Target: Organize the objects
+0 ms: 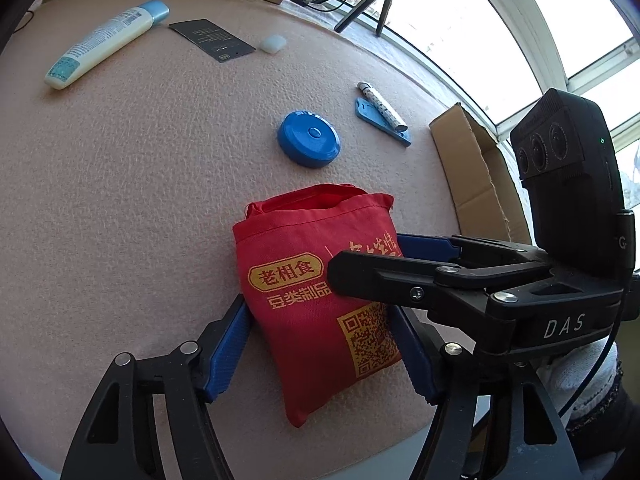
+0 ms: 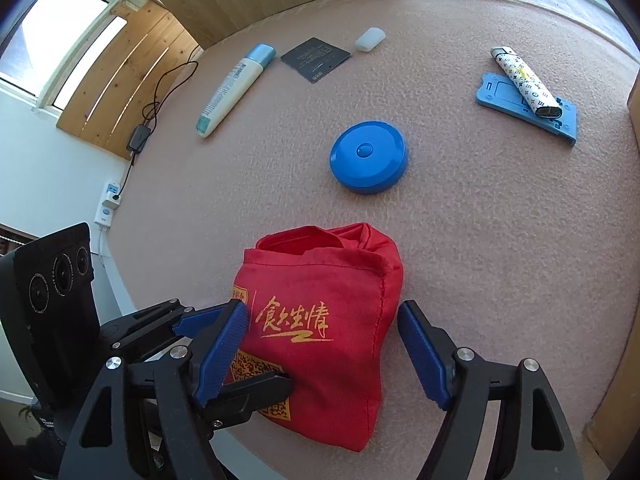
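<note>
While red bag (image 1: 316,292) lies at near table edge (image 2: 500,264), both grippers straddle it: left gripper (image 1: 320,344) fingers apart, flanking lower half; right gripper (image 2: 320,348) fingers apart around side. Bag's long axis runs away from fingers, mouth toward blue round case (image 2: 368,157). Neither clamped yet.

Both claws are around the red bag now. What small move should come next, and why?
Probably close the left claw on the red bag to steady it. Its fingers straddle the bag, both claws look open, and the bag's mouth faces the blue round case, which still lies loose on the table.
</note>
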Demonstrator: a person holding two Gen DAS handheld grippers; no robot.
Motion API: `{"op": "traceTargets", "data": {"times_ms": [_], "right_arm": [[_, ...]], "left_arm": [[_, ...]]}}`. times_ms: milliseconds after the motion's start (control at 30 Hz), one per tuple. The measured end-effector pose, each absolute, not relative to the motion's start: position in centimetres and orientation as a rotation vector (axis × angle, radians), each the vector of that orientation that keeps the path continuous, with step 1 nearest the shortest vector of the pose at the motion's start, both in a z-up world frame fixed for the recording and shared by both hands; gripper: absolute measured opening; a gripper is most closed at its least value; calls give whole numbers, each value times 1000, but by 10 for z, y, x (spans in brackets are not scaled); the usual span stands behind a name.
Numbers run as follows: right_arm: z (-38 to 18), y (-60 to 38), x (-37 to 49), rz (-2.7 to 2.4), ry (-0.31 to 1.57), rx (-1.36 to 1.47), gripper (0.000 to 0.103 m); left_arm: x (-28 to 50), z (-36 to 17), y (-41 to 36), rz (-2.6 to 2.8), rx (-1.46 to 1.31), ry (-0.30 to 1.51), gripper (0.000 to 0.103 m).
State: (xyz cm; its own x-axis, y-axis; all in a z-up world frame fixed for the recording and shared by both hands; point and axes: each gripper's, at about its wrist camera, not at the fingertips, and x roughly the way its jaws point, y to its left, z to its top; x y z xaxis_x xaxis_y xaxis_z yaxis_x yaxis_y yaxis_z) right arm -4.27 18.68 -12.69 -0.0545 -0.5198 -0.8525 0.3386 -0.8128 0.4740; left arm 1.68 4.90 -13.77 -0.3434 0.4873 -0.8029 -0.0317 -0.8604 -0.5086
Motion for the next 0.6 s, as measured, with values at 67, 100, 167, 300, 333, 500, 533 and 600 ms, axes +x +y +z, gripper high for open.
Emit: {"op": "traceTargets", "data": {"times_ms": [67,100,167,300,333,500,533,600], "right_arm": [[-125,193,-43,-1942,-213,1646,67],[-124,197,-44,-1954,-224,1643,65],[-120,207,-45,-1977,-254,1638,63],[-109,234,-49,-2037,-309,1619,61],[-105,241,-50,-2055,-322,1610,61],[-75,282,-57,-2177,-369,1539,60],[-69,291,-58,-2202,-374,1525,60],[-58,310,-62,-2252,-389,1498,60]], "left_arm": [[14,-136,55,2256,-1563,-574,70],[12,-136,58,2251,-1562,-568,69],[8,-133,65,2242,-1554,-554,67],[-3,-123,87,2221,-1524,-506,65],[-6,-119,92,2217,-1512,-493,65],[-32,-93,132,2197,-1428,-418,65],[-37,-88,140,2193,-1411,-403,65],[-50,-77,159,2183,-1374,-369,65]]}}
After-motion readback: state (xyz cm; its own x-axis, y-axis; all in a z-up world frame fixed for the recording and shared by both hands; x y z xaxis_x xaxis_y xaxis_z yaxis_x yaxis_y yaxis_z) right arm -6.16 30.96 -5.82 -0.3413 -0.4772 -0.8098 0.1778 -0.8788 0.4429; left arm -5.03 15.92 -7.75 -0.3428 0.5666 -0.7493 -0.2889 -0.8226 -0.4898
